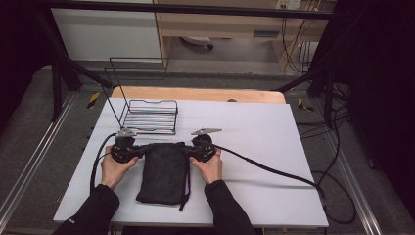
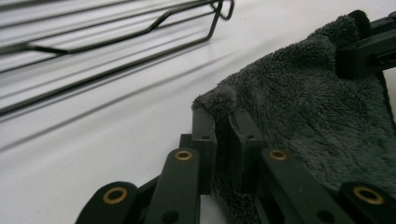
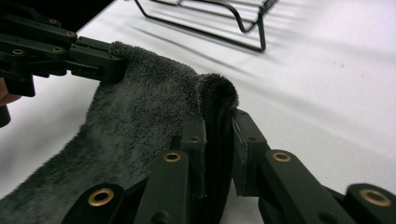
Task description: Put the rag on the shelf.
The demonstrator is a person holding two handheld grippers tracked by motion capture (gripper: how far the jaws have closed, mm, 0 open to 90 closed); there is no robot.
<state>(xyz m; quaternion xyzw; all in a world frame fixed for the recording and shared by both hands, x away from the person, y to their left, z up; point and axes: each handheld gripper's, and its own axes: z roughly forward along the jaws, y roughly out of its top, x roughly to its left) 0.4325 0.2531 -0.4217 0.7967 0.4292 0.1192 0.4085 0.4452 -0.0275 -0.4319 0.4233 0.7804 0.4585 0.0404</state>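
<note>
Fingers of both grippers pinch the far corners of the dark towel lying folded at lower centre of the desk; grasp step done, next likely lift both corners evenly toward the rack.
</note>
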